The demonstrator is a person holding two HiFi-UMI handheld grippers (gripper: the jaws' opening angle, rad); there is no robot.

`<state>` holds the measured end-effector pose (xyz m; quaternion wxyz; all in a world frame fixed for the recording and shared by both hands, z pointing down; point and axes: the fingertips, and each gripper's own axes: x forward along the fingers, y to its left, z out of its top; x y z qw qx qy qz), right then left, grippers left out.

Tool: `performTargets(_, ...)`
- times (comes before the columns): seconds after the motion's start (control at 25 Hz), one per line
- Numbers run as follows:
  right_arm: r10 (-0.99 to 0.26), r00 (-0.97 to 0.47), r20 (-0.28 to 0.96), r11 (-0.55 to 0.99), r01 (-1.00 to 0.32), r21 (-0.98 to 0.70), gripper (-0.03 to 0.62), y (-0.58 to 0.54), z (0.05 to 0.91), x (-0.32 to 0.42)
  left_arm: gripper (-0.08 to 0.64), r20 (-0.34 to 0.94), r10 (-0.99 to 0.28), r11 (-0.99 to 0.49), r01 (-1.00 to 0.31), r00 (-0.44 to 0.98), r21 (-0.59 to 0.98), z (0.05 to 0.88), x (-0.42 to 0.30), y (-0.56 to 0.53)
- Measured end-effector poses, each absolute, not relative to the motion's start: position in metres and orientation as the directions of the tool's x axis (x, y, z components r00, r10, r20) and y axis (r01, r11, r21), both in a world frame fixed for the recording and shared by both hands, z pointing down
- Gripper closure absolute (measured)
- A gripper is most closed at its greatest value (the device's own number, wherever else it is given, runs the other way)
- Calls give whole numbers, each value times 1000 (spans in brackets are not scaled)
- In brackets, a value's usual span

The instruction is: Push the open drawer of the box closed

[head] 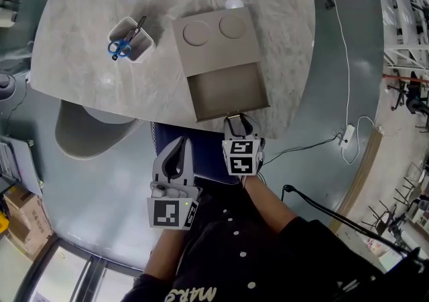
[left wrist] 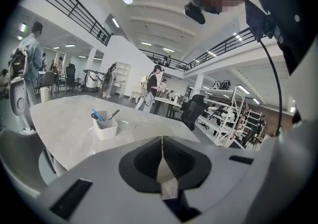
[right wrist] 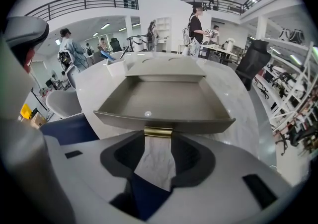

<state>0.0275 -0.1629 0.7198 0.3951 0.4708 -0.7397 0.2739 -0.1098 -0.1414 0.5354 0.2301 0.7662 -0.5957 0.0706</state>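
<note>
A beige box [head: 218, 36] stands on the marble table [head: 80, 59], and its drawer [head: 228, 93] is pulled out toward me, empty inside. My right gripper [head: 240, 120] is at the middle of the drawer's front edge. In the right gripper view the brass handle [right wrist: 158, 131] fills the gap between the right gripper's [right wrist: 158, 136] fingertips, which press on its two ends. My left gripper [head: 179, 143] hangs off the table's near edge, left of the drawer. Seen in its own view, the left gripper [left wrist: 162, 141] has its jaws together and holds nothing.
A white cup [head: 132, 41] with blue scissors and a pen stands on the table left of the box. A blue seat [head: 201, 153] sits under the table edge between the grippers, and a grey chair [head: 87, 133] is at the left. A cable [head: 348, 93] runs along the floor on the right.
</note>
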Motion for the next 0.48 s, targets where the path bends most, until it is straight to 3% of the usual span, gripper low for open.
performTargets(0.48, -508, -267, 819, 435, -900, -24, 430, -210, 717, 16, 545, 386, -881, -179, -947, 275, 267, 543, -109, -157)
